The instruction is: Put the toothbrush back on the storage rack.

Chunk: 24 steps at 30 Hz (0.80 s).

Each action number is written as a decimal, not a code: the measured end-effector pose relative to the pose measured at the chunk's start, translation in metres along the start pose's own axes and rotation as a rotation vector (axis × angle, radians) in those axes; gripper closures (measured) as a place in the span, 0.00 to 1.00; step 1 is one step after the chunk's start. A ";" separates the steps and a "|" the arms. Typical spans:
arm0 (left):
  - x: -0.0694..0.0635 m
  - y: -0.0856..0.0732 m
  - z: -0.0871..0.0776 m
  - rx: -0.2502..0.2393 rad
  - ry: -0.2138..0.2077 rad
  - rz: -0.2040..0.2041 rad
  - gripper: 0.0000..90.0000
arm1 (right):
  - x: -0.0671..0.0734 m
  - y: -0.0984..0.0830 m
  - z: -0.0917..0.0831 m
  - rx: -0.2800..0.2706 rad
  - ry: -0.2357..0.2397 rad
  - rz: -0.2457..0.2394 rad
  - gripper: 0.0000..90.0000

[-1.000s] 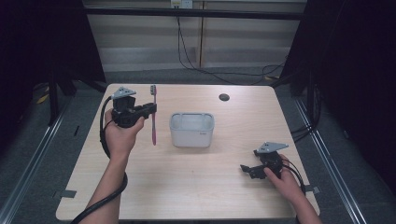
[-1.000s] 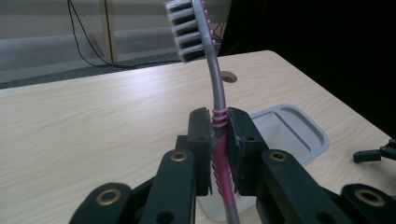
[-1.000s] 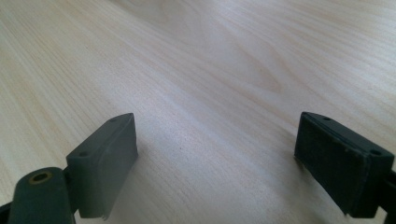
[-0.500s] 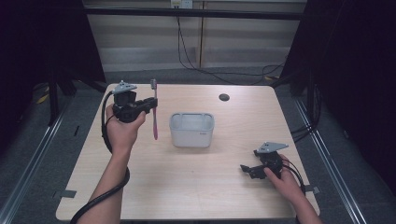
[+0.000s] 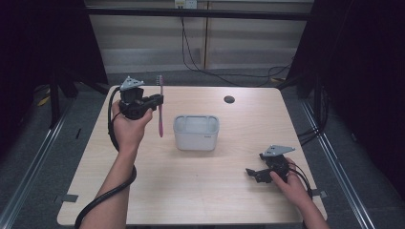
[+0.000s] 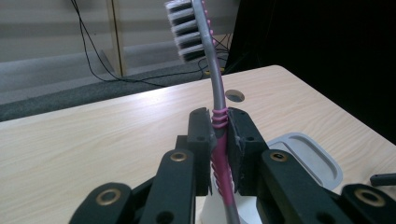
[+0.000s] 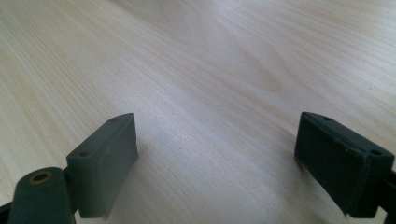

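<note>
The left gripper (image 5: 155,101) is clenched on a pink toothbrush (image 5: 160,106) at the ribbed part of its handle, bristles up, long axis close to upright, lifted clear of the counter (image 5: 205,191); the white holder (image 5: 196,132) stands just to its right and lower, so the handle's lower end hangs beside the holder's rim, not yet over its opening; the right gripper (image 5: 254,173) rests released near the counter's front right, well apart, so the left hand is nearer.
</note>
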<state>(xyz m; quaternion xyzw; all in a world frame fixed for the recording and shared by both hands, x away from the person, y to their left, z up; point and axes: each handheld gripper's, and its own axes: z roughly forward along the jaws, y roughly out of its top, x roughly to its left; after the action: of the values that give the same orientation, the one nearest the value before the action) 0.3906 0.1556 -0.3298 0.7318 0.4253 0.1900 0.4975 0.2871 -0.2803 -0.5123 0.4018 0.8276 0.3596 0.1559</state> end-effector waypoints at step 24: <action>-0.004 0.021 0.013 -0.047 -0.001 0.001 0.89 | 0.000 0.000 0.000 -0.002 0.001 0.002 0.14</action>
<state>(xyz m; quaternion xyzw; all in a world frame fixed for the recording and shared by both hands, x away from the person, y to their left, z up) 0.4061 0.1420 -0.3162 0.7202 0.4204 0.1997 0.5145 0.2872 -0.2803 -0.5123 0.4023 0.8269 0.3607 0.1556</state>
